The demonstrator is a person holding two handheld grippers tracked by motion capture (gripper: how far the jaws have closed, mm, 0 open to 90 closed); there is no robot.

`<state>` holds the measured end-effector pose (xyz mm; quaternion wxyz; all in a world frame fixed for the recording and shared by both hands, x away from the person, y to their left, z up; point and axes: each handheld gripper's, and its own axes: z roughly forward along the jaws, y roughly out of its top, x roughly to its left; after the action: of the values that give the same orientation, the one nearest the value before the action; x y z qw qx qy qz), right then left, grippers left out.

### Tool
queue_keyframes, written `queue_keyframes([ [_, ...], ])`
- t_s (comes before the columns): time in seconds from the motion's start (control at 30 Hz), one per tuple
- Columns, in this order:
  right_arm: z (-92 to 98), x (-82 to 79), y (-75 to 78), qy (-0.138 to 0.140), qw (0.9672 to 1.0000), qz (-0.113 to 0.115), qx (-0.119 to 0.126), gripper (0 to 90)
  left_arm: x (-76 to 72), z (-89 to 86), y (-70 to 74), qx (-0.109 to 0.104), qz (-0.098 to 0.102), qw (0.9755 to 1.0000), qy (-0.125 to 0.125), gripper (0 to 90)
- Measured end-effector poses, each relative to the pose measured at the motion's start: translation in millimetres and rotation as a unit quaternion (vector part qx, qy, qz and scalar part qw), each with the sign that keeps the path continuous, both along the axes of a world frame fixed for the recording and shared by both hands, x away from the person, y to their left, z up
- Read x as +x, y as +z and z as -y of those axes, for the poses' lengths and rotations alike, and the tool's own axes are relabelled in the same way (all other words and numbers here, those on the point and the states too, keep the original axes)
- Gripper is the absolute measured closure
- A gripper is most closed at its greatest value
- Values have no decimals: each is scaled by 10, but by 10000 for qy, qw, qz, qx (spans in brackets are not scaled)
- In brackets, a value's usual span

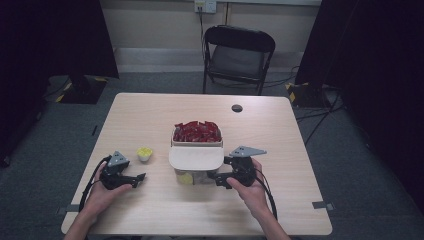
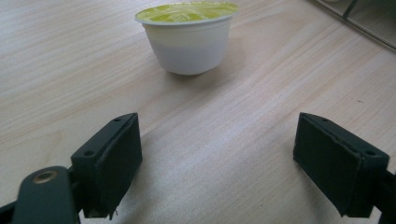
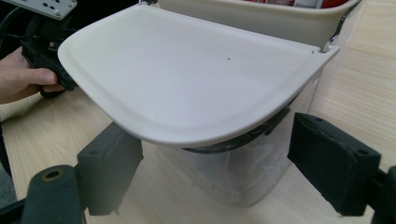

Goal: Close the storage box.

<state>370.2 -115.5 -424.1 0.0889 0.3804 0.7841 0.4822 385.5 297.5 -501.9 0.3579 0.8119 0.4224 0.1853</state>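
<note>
A white cup with a yellow foil lid [image 1: 144, 153] stands on the wooden table [image 1: 280, 200], left of a cream container [image 1: 196, 144] heaped with red packets [image 1: 197, 131]. A cream lid [image 1: 196, 157] juts out over the container's clear lower part [image 1: 192, 177], where something yellow shows. My left gripper [image 1: 137, 179] lies open near the cup [image 2: 187, 37], jaws wide apart with nothing between them [image 2: 217, 163]. My right gripper [image 1: 215, 177] is open at the container's right side. Its jaws stand on either side of the clear part [image 3: 233, 182] under the lid [image 3: 196, 70]; whether they touch it I cannot tell.
A black folding chair [image 1: 237, 55] stands behind the table's far edge. A dark round hole [image 1: 237, 108] sits in the tabletop behind the container. Bare wood lies right of the container and along the front edge. In the right gripper view the other hand [image 3: 23, 81] shows beyond the lid.
</note>
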Motion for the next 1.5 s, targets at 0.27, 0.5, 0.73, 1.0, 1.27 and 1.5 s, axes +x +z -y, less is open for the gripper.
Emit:
queue_keyframes([
  [0.27,-6,-7,-62,14,9999,13,-99,176,1,0,-1,-1,5,10000,-2,148],
  [0.5,-11,-8,-127,-25,9996,10,-269,181,1,-1,0,0,3,10000,-5,148],
  [0.73,-6,-8,-169,-25,9995,-36,-297,190,2,-1,0,0,1,10000,-12,148],
  [1.0,37,-24,-168,-58,9996,-34,-280,195,2,-1,0,3,2,10000,-13,148],
  [1.27,87,-27,-150,-125,9994,-125,-292,195,4,-2,0,7,2,10000,-25,147],
  [1.5,205,-20,-137,-236,9993,-158,-226,195,6,-5,0,0,0,10000,-41,147],
])
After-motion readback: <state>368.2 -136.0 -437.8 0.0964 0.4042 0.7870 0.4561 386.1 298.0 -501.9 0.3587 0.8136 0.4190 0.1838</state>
